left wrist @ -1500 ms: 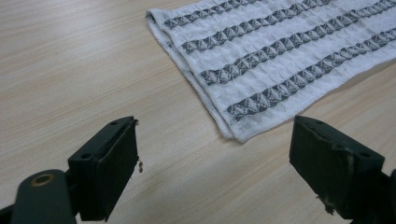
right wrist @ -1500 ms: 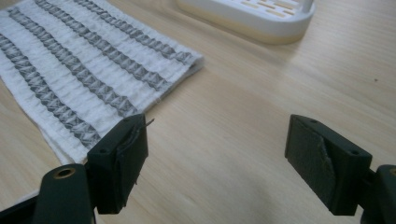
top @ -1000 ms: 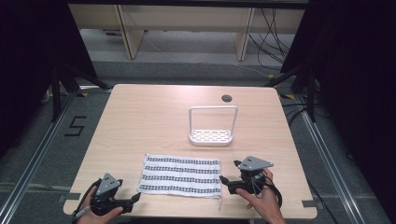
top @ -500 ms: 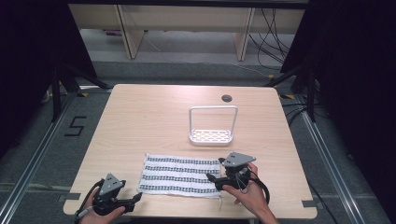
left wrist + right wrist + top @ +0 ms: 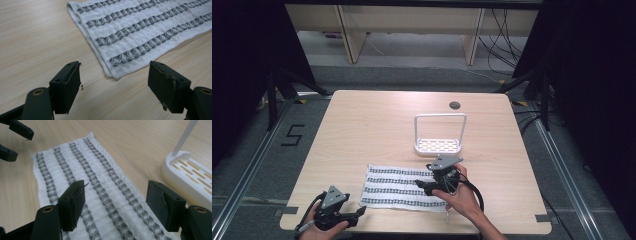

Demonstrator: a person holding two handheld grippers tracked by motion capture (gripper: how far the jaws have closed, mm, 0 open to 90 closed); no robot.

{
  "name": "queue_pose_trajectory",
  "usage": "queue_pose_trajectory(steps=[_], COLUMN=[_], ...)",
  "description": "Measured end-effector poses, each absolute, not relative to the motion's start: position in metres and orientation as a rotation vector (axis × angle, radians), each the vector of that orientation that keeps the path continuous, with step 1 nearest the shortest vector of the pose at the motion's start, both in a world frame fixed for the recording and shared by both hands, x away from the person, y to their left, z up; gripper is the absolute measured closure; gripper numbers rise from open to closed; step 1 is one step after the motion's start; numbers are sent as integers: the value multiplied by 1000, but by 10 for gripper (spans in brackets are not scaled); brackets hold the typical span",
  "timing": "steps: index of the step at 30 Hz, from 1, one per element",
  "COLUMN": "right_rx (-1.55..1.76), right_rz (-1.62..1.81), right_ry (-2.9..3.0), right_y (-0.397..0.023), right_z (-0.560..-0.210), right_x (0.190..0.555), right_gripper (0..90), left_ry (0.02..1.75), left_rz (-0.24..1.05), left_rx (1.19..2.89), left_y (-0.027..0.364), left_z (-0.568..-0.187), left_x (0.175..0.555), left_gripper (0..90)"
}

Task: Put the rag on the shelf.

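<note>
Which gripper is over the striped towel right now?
The right gripper: its open jaws hang above the towel, at its right end. The left gripper sits off the towel's near-left corner, over bare table.

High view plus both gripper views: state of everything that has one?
Towel: spread flat on the table, unfolded, not gripped.
Rack: upright beyond the towel, nothing in it.
Left gripper: open, jaws have just been closing a little, nothing between them, just off the towel's near left corner.
Right gripper: open above the towel's right part, jaws have just been closing, no cloth pinched.
</note>
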State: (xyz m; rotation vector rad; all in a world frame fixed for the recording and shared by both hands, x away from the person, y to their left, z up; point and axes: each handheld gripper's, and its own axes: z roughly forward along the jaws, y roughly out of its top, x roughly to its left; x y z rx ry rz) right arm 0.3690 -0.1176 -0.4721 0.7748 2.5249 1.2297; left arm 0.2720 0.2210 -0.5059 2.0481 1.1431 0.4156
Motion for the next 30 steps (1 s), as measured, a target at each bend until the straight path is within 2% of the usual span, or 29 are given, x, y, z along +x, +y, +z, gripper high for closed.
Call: queue_pose_trajectory(steps=[18,30], right_rx=[690,640], right_rz=[1247,1213], right_ry=[2612,2705], right_y=[-55,-1], right_z=[-467,-484], right_x=[405,427], right_gripper=[361,385], left_ry=[1160,1169], left_rz=[385,382], left_rx=[2080,2104], left_y=[212,205], left_z=[-504,-506], left_x=[282,290], left_gripper=[272,274])
